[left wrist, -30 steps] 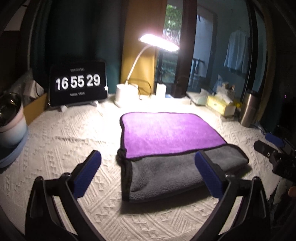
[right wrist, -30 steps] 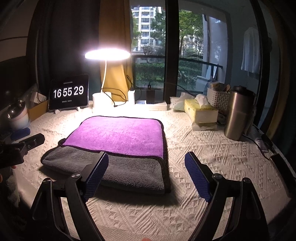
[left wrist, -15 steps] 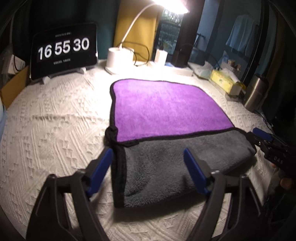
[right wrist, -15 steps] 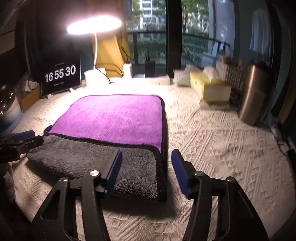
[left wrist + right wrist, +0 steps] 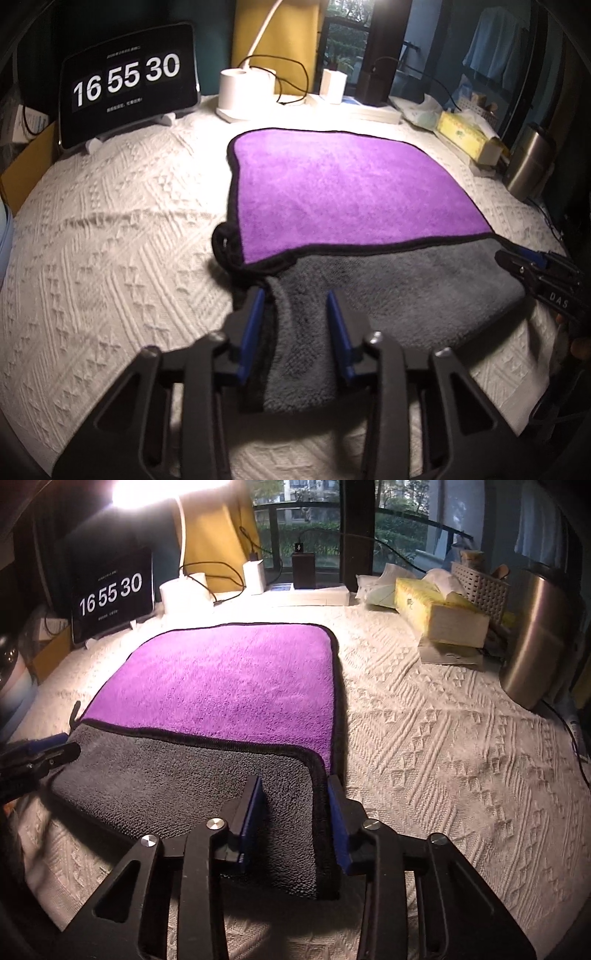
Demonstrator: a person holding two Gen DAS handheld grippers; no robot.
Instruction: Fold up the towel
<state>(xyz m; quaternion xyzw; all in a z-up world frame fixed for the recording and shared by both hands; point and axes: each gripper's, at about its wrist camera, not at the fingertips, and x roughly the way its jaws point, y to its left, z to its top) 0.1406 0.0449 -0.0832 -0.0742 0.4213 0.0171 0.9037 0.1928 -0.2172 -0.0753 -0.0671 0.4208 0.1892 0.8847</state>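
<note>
A towel lies flat on the white textured tablecloth, purple [image 5: 343,192] [image 5: 229,686] on the far part with a grey near strip [image 5: 388,288] [image 5: 177,775] folded up over it. My left gripper [image 5: 293,321] straddles the near left corner of the grey strip, its jaws partly closed with a gap still showing around the cloth. My right gripper [image 5: 293,808] straddles the near right corner in the same way. Each gripper shows in the other's view, the right at the edge of the left wrist view [image 5: 517,264] and the left at the edge of the right wrist view [image 5: 55,749].
At the back stand a tablet clock [image 5: 127,96] [image 5: 110,594], a white lamp base [image 5: 245,90] [image 5: 188,590] with cables, and a charger [image 5: 303,570]. On the right are a yellow tissue box [image 5: 439,614] and a steel tumbler [image 5: 535,638] [image 5: 528,162].
Both grippers have moved forward and down onto the near corners of the grey strip. Their jaws have narrowed from wide open to a small gap around the cloth.
</note>
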